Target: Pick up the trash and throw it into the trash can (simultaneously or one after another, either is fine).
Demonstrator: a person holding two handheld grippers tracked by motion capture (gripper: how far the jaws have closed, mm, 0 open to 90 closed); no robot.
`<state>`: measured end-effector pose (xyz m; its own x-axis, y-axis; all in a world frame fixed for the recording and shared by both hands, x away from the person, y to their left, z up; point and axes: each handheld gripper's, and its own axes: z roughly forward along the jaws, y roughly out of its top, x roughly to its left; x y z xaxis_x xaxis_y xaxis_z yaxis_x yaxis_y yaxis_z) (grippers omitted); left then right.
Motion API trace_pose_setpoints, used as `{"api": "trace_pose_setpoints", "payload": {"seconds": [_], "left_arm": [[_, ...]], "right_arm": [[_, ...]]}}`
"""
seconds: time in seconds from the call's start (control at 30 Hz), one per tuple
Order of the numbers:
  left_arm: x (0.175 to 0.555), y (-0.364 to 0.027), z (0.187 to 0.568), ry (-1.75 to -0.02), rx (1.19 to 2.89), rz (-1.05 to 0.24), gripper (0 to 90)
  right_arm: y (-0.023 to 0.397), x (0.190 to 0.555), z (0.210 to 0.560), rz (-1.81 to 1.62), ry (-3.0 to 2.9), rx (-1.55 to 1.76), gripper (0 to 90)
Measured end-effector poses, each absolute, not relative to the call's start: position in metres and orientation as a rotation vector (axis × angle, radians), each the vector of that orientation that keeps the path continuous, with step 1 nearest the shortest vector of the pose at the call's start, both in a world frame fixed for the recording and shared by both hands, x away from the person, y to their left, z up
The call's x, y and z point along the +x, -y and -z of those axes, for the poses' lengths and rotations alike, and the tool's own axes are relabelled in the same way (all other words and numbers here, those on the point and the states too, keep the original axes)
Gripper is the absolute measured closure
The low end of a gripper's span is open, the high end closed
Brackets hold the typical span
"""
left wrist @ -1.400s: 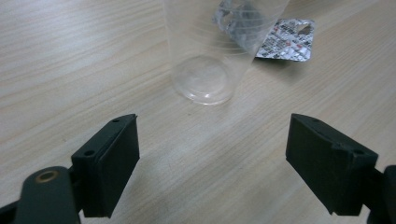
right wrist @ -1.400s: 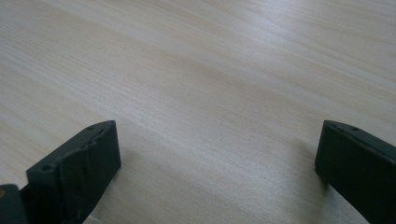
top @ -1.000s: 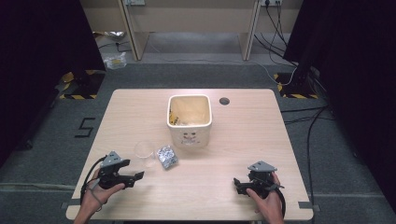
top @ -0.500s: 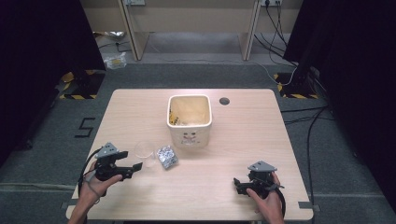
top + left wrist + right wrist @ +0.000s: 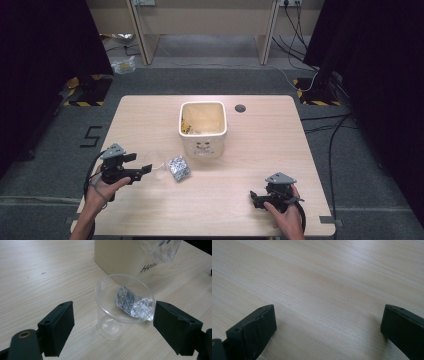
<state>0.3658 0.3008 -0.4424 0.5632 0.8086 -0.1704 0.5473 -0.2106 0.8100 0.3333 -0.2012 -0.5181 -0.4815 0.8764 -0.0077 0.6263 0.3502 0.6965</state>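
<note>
A clear plastic cup [image 5: 110, 326] stands upright on the wooden table [image 5: 260, 145], left of a crumpled foil wad [image 5: 178, 167]. In the left gripper view the foil wad [image 5: 133, 303] shows through the cup's wall. My left gripper [image 5: 113, 315] is open, its jaws wide on either side of the cup and not touching it. From the high view, the left gripper [image 5: 146, 168] lies just left of the cup [image 5: 160, 170]. My right gripper [image 5: 253, 196] rests near the table's front right, and its own view shows the right gripper [image 5: 329, 322] open over bare wood.
A cream square container [image 5: 202, 127] with yellowish contents stands mid-table, behind the foil. In the left gripper view a clear bag [image 5: 162, 248] hangs at the container [image 5: 117, 257]. A dark round hole [image 5: 240, 108] sits in the table near its far edge.
My left gripper has moved forward, away from the person, up to the cup's level. The right gripper has stayed in place.
</note>
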Motion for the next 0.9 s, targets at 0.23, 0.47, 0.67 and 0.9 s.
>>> {"api": "trace_pose_setpoints", "payload": {"seconds": [0.23,0.47,0.67,0.9], "left_arm": [[0.376,-0.297,0.44,-1.097,1.899,-0.363,17.6],[0.382,-0.296,0.44,-1.103,1.9,-0.359,18.7],[0.387,-0.296,0.441,-1.108,1.902,-0.352,21.1],[0.395,-0.294,0.444,-1.116,1.903,-0.348,25.1]], "right_arm": [[0.201,0.333,0.518,-0.901,-2.24,1.319,0.4],[0.201,0.333,0.518,-0.902,-2.242,1.32,0.4],[0.201,0.334,0.518,-0.904,-2.241,1.318,0.3],[0.201,0.334,0.518,-0.904,-2.243,1.316,0.3]]}}
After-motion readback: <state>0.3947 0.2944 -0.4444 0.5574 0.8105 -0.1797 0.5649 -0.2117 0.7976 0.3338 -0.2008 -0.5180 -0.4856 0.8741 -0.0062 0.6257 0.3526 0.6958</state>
